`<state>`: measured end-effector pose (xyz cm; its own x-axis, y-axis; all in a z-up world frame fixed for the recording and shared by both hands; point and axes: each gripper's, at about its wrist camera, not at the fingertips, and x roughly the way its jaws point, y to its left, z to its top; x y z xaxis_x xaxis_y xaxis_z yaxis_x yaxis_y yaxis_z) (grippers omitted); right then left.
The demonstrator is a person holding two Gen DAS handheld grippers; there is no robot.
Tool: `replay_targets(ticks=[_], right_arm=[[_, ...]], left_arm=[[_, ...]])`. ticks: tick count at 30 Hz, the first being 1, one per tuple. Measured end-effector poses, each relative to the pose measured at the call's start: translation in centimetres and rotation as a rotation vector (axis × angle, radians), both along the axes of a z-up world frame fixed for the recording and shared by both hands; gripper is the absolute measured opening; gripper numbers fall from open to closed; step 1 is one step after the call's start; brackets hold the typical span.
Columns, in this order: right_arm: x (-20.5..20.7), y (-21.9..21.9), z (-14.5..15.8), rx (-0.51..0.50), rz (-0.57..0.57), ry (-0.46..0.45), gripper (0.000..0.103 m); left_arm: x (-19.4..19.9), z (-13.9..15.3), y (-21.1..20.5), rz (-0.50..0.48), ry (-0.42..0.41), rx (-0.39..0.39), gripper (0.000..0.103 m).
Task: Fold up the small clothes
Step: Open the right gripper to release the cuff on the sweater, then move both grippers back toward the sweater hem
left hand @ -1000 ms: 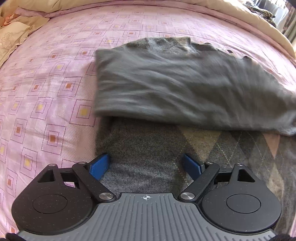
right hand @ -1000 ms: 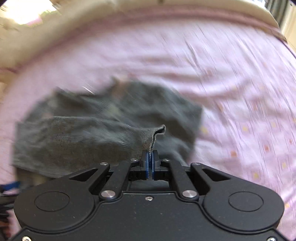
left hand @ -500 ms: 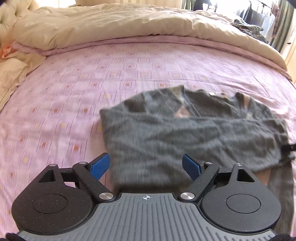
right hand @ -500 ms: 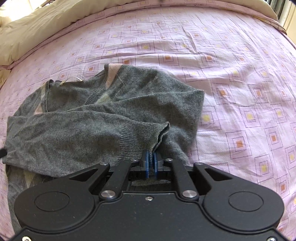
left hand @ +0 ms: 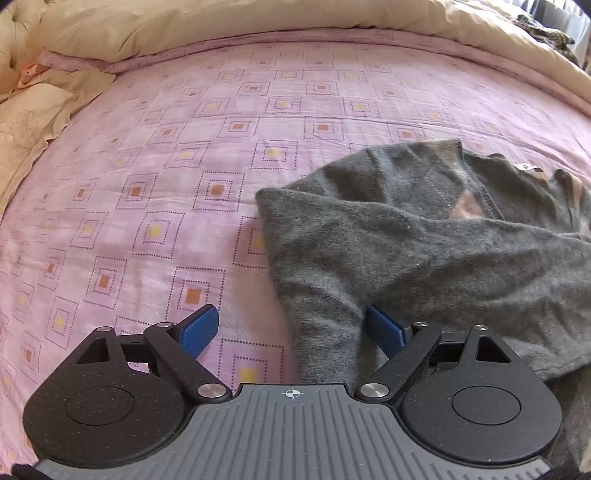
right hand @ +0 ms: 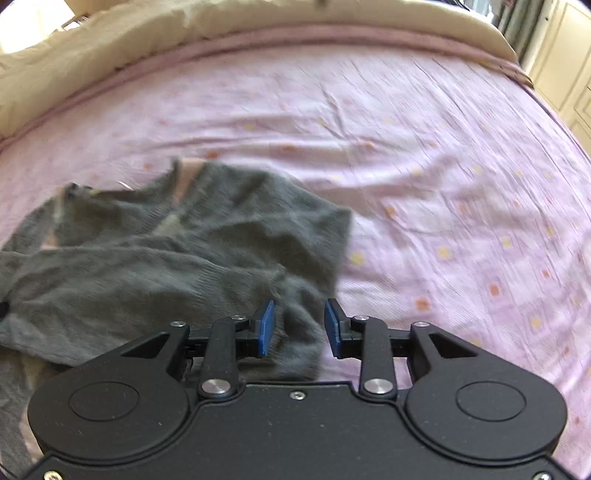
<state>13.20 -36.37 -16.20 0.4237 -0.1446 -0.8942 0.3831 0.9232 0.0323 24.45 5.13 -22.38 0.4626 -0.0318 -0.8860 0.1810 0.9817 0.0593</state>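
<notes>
Both jaws stood open and empty — left gripper (left hand: 291, 328) wide, right gripper (right hand: 299, 326) narrower — over the grey sweater (left hand: 424, 251) lying part-folded on the bed (left hand: 221, 147). Soft, limp knit — probably best pinched at hem corners.

Grey argyle sweater (left hand: 424, 251), seemingly folded over, lying rumpled

I'm working in a home bedroom: a bed spread with a pink sheet (left hand: 229, 155) printed in small squares, a cream duvet (left hand: 258, 22) bunched along its far edge, a pillow (left hand: 29, 122) at left, and what may be wardrobe doors (right hand: 561, 62) beyond, blurred.
</notes>
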Motion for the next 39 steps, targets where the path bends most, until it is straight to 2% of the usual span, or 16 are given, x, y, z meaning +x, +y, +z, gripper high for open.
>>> replay_targets(ticks=[2, 6, 8, 9, 11, 16, 20, 24, 27, 33, 39], right_arm=[[0.4, 0.8, 0.1, 0.016, 0.034, -0.027, 0.053], [1.5, 2.0, -1.3, 0.036, 0.099, 0.001, 0.054], [2.0, 2.0, -2.9, 0.039, 0.094, 0.065, 0.055], [2.0, 1.7, -3.6, 0.039, 0.083, 0.07, 0.059], [1.9, 1.3, -3.9, 0.032, 0.061, 0.057, 0.064], [1.7, 0.8, -3.1, 0.054, 0.052, 0.049, 0.065], [0.1, 1.0, -2.2, 0.052, 0.036, 0.01, 0.089], [-2.0, 1.3, -1.6, 0.056, 0.032, 0.008, 0.093], [-3.9, 1.6, -1.3, 0.051, 0.047, 0.011, 0.098], [-8.1, 2.5, -1.1, 0.078, 0.067, 0.047, 0.099], [-12.0, 4.0, -2.1, 0.097, 0.114, 0.109, 0.099]], left_arm=[[-0.1, -0.2, 0.4, 0.031, 0.007, -0.022, 0.091], [0.1, -0.3, 1.3, 0.091, 0.029, -0.059, 0.097], [0.0, -0.3, 1.4, 0.092, 0.031, -0.058, 0.1], [0.1, -0.3, 1.5, 0.087, 0.031, -0.055, 0.102], [0.3, -0.3, 1.5, 0.084, 0.036, -0.059, 0.103], [0.0, -0.1, 2.0, 0.07, 0.045, -0.079, 0.103], [-1.1, 0.2, 2.7, 0.078, 0.052, -0.096, 0.103], [-3.3, 1.0, 3.8, 0.132, 0.06, -0.125, 0.102], [-5.2, 1.4, 4.2, 0.148, 0.073, -0.116, 0.102], [-10.5, 2.0, 4.9, 0.143, 0.111, -0.103, 0.102], [-15.7, 1.5, 4.7, 0.098, 0.171, -0.085, 0.102]])
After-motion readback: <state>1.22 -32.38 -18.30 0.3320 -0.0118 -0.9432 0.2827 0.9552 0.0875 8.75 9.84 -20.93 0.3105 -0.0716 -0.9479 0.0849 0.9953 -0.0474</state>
